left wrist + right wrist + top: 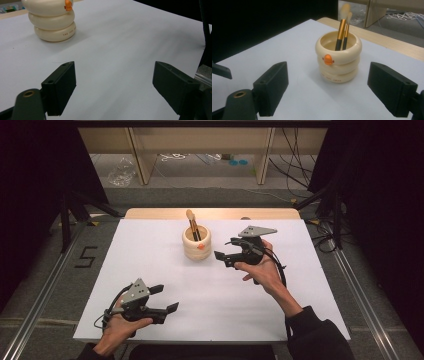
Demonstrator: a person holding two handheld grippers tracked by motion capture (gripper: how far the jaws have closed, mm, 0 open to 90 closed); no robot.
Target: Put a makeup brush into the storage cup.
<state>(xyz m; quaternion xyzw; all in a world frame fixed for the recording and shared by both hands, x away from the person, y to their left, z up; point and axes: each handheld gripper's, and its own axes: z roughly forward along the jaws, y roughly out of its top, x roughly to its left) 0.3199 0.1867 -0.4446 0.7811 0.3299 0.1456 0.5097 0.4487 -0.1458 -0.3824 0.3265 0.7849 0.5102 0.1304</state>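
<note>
1. Right tongs point(226, 255) hang above the bench point(150, 250), just to the right of the cream holder point(196, 243), pointed at it. Jaws spread wide, nothing between them.
2. Seen from the right gripper view, the holder point(338, 60) sits square between the two black jaws but farther off, not touched. My reading: the hand is lined up this way so the jaws can close on the holder or on what stands in it.
3. Left tongs point(165, 300) rest low near the front left of the bench, well apart from the holder. Jaws released, empty. Likely parked out of the way while the right hand works.
4. Holder stands upright toward the back middle of the bench, shaped like three stacked rings, an orange beak-like knob point(327, 59) on its front.
5. Two brushes point(342, 32) stand in the holder, bristles up, leaning on the far rim. Gold ferrules, dark handles down inside.
6. Left gripper view catches the holder point(53, 22) at upper left, off the line of its jaws.
7. Judgement: the brushes are the likelier target; their tops clear the rim, easy to pinch.
</note>
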